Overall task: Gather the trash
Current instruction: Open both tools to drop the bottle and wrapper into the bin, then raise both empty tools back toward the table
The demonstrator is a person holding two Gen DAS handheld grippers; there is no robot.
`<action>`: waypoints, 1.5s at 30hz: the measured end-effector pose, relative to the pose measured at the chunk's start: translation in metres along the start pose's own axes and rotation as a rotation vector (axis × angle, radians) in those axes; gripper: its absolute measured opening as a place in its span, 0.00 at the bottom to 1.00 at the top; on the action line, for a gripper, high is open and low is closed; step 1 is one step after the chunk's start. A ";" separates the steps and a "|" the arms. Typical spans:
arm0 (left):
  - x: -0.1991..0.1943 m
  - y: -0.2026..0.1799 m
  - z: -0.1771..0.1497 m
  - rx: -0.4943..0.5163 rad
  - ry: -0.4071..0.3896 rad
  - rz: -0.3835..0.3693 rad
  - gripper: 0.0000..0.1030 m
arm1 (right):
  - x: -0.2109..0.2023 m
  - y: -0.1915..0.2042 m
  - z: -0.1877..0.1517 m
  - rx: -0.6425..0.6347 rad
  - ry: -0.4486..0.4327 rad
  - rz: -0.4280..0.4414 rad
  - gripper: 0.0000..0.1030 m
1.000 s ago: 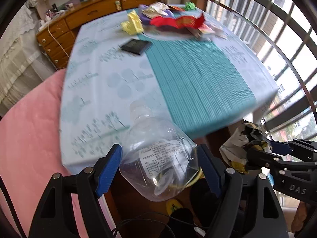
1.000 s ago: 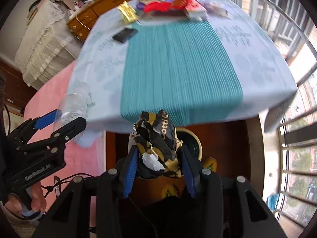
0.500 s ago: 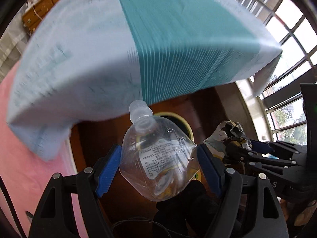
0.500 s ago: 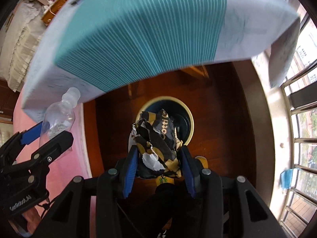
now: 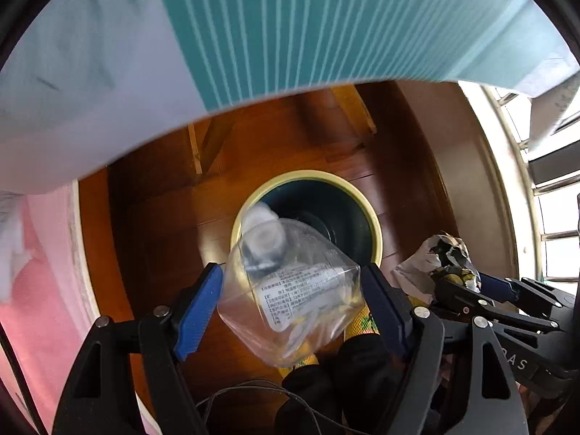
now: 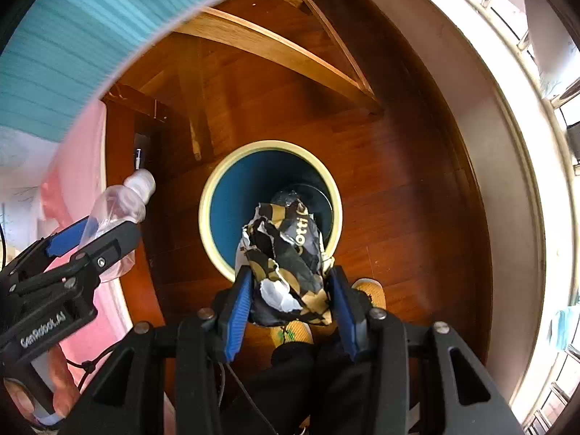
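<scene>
My left gripper [image 5: 291, 306] is shut on a clear plastic bottle [image 5: 290, 290] with a white label, neck pointing down over a round bin [image 5: 375, 224] with a cream rim and dark blue inside, standing on the wood floor. My right gripper [image 6: 288, 306] is shut on a crumpled black-and-gold wrapper [image 6: 286, 264], held above the near edge of the same bin [image 6: 208, 199]. The right gripper with the wrapper [image 5: 442, 253] shows at the right of the left wrist view. The left gripper with the bottle [image 6: 119, 210] shows at the left of the right wrist view.
The table's blue-and-teal cloth [image 5: 253, 29] overhangs at the top of both views. Wooden table legs [image 6: 275, 47] stand behind the bin. A pink bed cover [image 5: 32, 290] lies to the left. Window bars [image 5: 554, 195] are to the right. My yellow slippers [image 6: 293, 330] are below.
Both grippers have tilted down and moved from the table edge to over the bin. The bottle's neck now points into the bin. Both loads stay held.
</scene>
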State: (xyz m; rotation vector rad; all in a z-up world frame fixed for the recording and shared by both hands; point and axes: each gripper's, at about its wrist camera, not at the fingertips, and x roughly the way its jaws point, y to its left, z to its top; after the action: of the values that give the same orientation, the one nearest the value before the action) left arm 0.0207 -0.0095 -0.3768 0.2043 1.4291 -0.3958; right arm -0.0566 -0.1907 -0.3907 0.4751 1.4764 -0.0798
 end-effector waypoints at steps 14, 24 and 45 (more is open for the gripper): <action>0.035 0.012 -0.010 -0.045 0.007 0.024 0.93 | 0.033 0.003 0.015 0.002 0.006 0.046 0.42; -0.002 0.042 -0.019 -0.138 -0.003 0.055 0.93 | 0.038 0.025 0.025 0.003 0.074 0.149 0.70; -0.186 0.054 -0.013 -0.185 -0.152 0.056 0.93 | -0.125 0.088 0.012 -0.056 -0.119 0.146 0.86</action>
State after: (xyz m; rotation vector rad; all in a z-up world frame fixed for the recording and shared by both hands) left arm 0.0124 0.0715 -0.2003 0.0624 1.2988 -0.2259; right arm -0.0295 -0.1446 -0.2466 0.5221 1.3204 0.0478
